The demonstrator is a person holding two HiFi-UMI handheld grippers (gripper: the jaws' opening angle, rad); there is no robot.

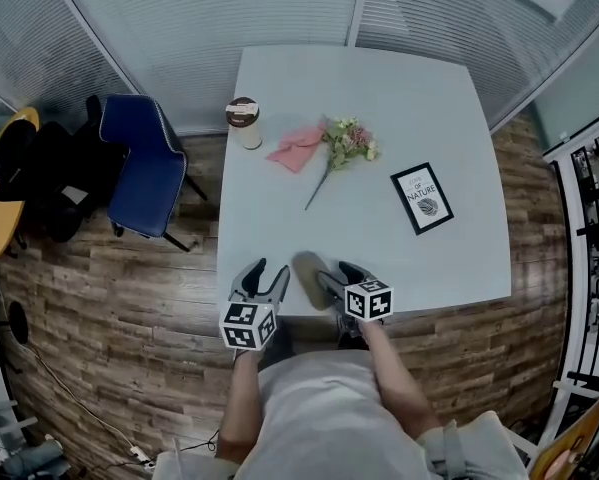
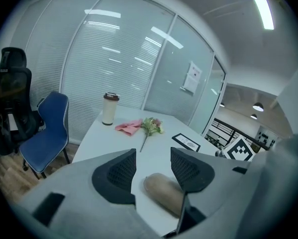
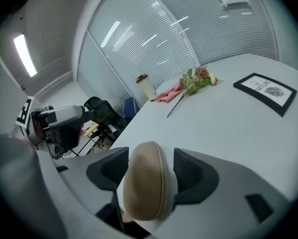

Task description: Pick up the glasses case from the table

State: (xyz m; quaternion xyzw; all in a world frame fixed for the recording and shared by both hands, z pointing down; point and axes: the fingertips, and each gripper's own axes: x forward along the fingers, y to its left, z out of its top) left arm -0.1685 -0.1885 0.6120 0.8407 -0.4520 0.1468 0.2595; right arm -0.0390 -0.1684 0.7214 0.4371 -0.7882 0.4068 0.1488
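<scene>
Hovering at the table's [image 1: 379, 98] near edge, left gripper [image 2: 153, 151] has jaws apart and empty, just left of the tan glasses case [image 3: 146, 185]. Right gripper [image 3: 151, 152] straddles the case, jaws wide, unclamped.

Cool, even brightness from ceiling strip lamp [image 2: 264, 11]; soft shadows; fisheye-bent, dark-vignetted edges; blurred foreground
</scene>
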